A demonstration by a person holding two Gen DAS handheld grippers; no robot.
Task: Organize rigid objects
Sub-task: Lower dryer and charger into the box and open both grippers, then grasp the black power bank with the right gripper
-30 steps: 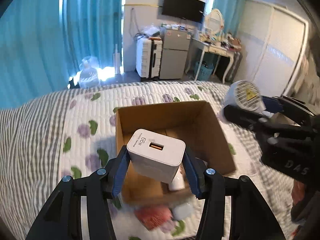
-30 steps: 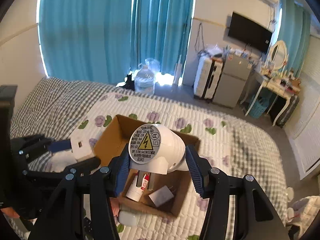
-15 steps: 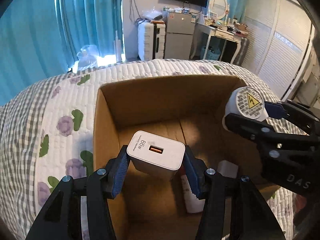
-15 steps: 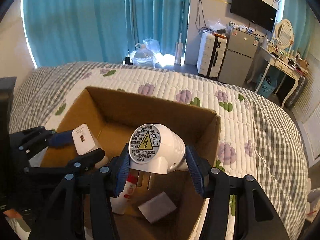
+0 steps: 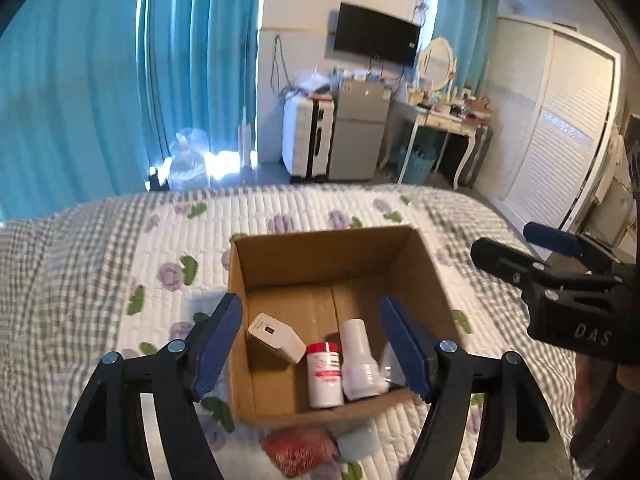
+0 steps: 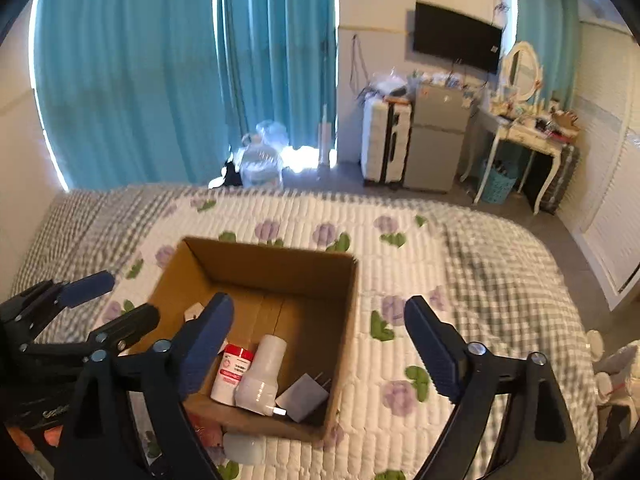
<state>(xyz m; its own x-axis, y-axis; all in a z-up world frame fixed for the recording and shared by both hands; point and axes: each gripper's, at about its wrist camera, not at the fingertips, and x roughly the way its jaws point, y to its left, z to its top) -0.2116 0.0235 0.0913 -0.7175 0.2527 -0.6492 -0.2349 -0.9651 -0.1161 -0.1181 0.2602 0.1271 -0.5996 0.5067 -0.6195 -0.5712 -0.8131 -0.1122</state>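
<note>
Above the box (image 5: pixel 430 276), both grippers, left (image 5: pixel 310 344) and right (image 6: pixel 318 344), hang spread and empty. Charger (image 5: pixel 276 338) and plug (image 6: pixel 260 376) lie inside. Drop step looks finished; next likely the red item (image 5: pixel 298 450) outside the near wall.

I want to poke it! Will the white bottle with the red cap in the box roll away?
Probably a little: the bottle looks round and lies on its side. It likely won't go far, wedged between the charger and white plug.

Red item (image 5: pixel 298 454) below box (image 5: pixel 240 320): blurred, unidentifiable.
</note>
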